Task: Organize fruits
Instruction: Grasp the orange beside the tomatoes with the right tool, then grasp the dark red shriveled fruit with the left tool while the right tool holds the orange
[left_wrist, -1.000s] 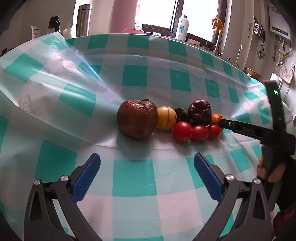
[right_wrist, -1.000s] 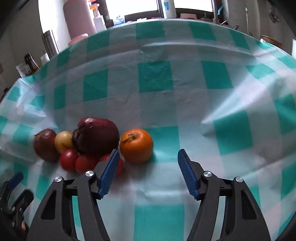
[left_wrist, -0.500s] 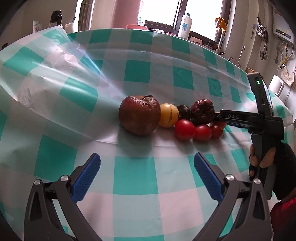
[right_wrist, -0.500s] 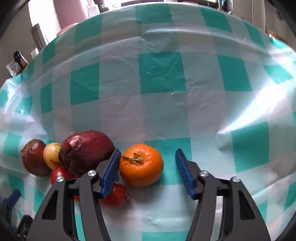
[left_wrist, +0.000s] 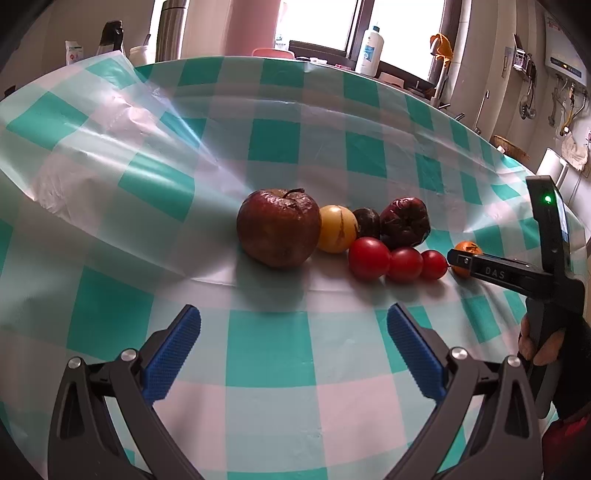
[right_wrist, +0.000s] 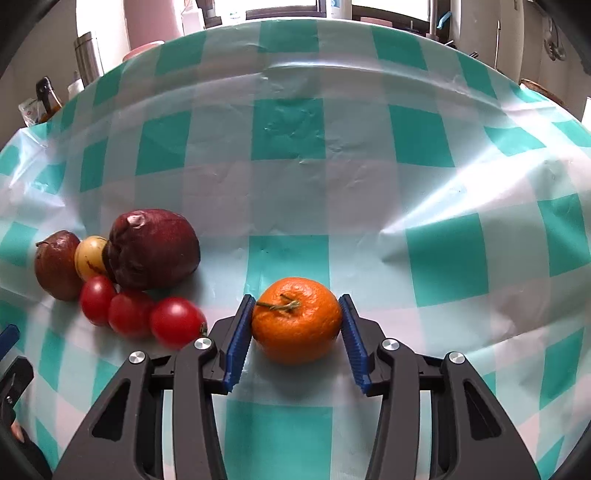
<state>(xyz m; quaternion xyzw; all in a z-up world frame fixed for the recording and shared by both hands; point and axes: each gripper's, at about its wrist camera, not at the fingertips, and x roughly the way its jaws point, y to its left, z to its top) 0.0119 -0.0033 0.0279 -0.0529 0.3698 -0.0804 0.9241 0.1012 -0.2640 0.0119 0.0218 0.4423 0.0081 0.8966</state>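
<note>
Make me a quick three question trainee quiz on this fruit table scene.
1. True or false: the right gripper has its jaws on either side of the orange.
2. How many tomatoes lie in a row?
3. The left gripper is: A) holding the apple, B) open over bare cloth, C) shut on a tomato.

Key: 1 true; 2 three; 3 B.

Orange (right_wrist: 296, 320) between right gripper (right_wrist: 295, 334) pads
</note>
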